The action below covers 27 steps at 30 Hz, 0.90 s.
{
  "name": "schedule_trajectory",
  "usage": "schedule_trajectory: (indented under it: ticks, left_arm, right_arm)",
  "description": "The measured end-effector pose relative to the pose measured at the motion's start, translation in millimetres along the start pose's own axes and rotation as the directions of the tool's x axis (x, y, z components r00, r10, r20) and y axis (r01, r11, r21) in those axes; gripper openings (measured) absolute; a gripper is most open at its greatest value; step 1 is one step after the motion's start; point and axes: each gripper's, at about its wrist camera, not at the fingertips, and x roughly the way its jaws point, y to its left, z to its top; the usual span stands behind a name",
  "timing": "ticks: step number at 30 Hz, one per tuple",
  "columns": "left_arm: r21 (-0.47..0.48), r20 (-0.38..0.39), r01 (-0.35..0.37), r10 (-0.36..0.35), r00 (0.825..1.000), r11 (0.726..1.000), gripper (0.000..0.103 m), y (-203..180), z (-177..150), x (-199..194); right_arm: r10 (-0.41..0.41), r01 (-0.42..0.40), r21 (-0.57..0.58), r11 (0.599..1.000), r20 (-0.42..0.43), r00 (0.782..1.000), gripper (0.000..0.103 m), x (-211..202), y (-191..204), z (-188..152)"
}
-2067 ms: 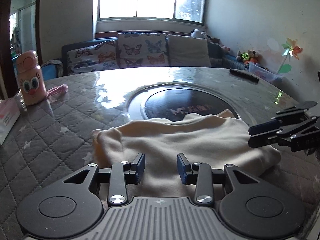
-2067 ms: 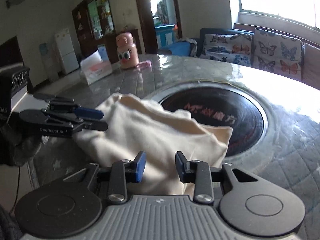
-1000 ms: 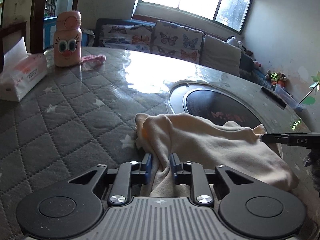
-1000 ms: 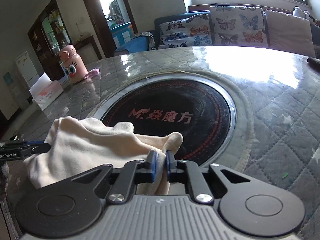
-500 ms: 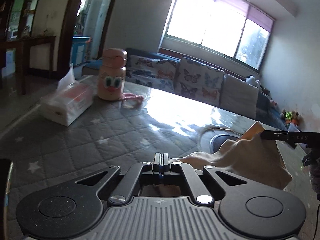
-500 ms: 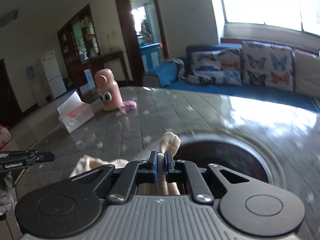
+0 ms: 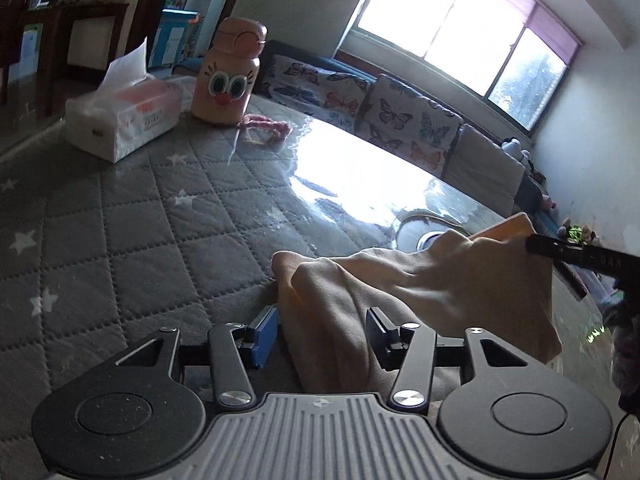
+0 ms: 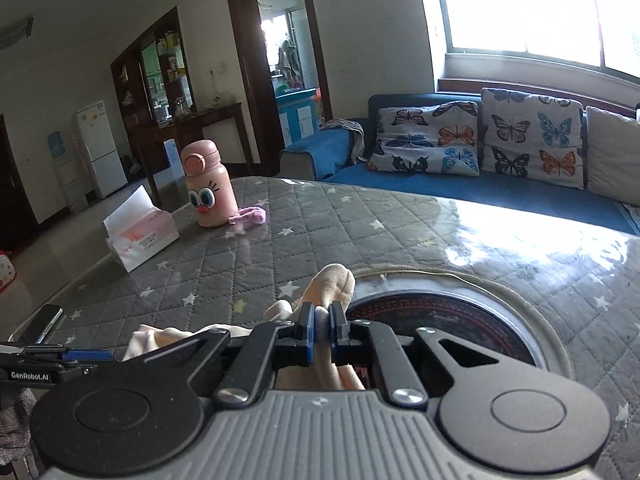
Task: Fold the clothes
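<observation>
A cream-coloured garment lies bunched on the grey quilted table. My left gripper is open, its blue-padded fingers apart on either side of a fold of the cloth. My right gripper is shut on a corner of the garment and holds it lifted above the table; it shows as a dark bar at the right of the left wrist view, pulling the cloth up. The left gripper also shows at the lower left of the right wrist view.
A pink cartoon bottle, a tissue pack and a pink cloth strip stand at the table's far left. A round black hob is set in the table's middle. A phone lies at the left edge. A butterfly-cushioned sofa is behind.
My left gripper has opened and let go of the cloth. The garment has sunk back toward the table on the left side. My right gripper still holds its corner up.
</observation>
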Motion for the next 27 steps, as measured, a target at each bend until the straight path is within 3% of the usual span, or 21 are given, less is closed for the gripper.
schedule_trajectory:
  ticks: [5,10,17,27]
  left_arm:
    - [-0.051,-0.019,-0.012,0.011,1.000,0.999,0.046,5.0,2.5,12.7]
    - [-0.088,-0.030,0.015,-0.018,0.999,0.996,0.014,4.6,2.6,17.8]
    - [-0.039,0.086,0.027,-0.024,0.996,0.999,0.010,-7.8,10.4,-15.3]
    - [0.034,0.254,0.009,-0.018,0.967,0.999,0.010,-5.9,31.4,-91.2]
  right_arm:
    - [0.005,-0.005,0.012,1.000,-0.003,1.000,0.007,3.0,-5.0,-3.4]
    - [0.005,-0.005,0.024,1.000,-0.004,1.000,0.007,5.4,-10.5,-5.0]
    - [0.013,-0.014,0.023,1.000,0.029,1.000,0.006,-6.0,-4.9,-3.1]
    - [0.074,-0.073,-0.010,0.997,0.104,0.992,0.006,-26.7,27.2,7.9]
